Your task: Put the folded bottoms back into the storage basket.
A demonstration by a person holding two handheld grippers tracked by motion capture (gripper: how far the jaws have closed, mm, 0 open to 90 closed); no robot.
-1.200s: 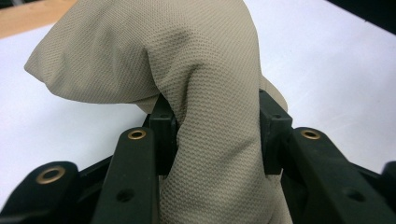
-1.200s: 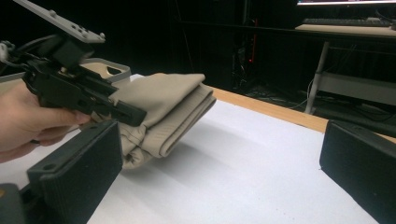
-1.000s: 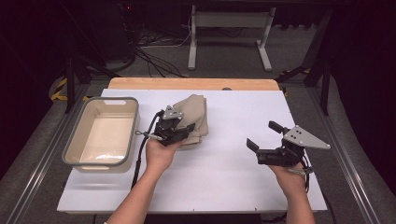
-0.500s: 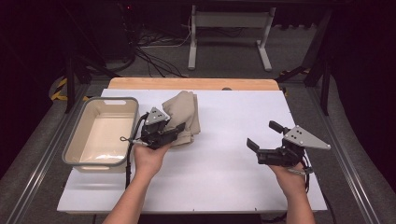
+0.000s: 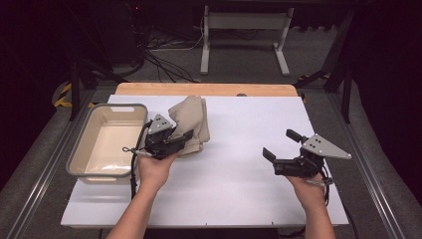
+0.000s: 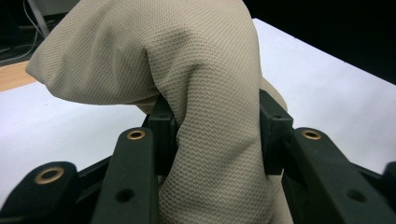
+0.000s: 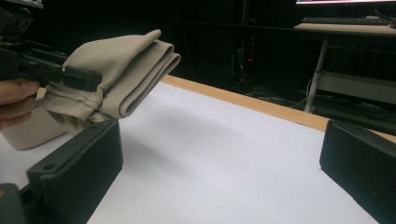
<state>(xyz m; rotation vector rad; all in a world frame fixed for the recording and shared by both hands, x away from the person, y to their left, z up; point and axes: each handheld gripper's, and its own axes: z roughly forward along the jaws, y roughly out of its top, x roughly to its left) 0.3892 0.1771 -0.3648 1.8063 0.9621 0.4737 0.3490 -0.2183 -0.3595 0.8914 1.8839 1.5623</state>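
High view: the left gripper (image 5: pixel 175 141) holds a folded beige cloth (image 5: pixel 191 119) near the left part of the white surface (image 5: pixel 239 164). The cloth reaches away from the jaws toward 1 o'clock, and its far end stands a little above the surface. A beige bin (image 5: pixel 79 159) sits at 9 o'clock from this gripper, just beside it. Its long side lies next to the left hand (image 5: pixel 154 167).

The left gripper view gives the grip closely. Both jaws press on the cloth (image 6: pixel 205 93), one at 9 o'clock and one at 3 o'clock of a thick bunched fold. The fold passes between them and goes down under the gripper (image 6: pixel 217 135). Above the jaws the cloth spreads wide toward 11 o'clock and hangs over the surface (image 6: pixel 327 93). So the jaws are partly closed, and they stop at the thickness of the cloth.

The right gripper (image 5: pixel 279 151) is well apart, at 3 o'clock from the cloth in the high view, over the right part of the surface. Its jaws stand wide and point toward 9 o'clock, with nothing between them. In the right gripper view they rise at both lower corners around the gripper's (image 7: pixel 222 158) gap. The cloth (image 7: pixel 126 70) shows at 10 o'clock there, gripped by the other gripper (image 7: pixel 70 77) and lifted clear of the surface (image 7: pixel 224 149).
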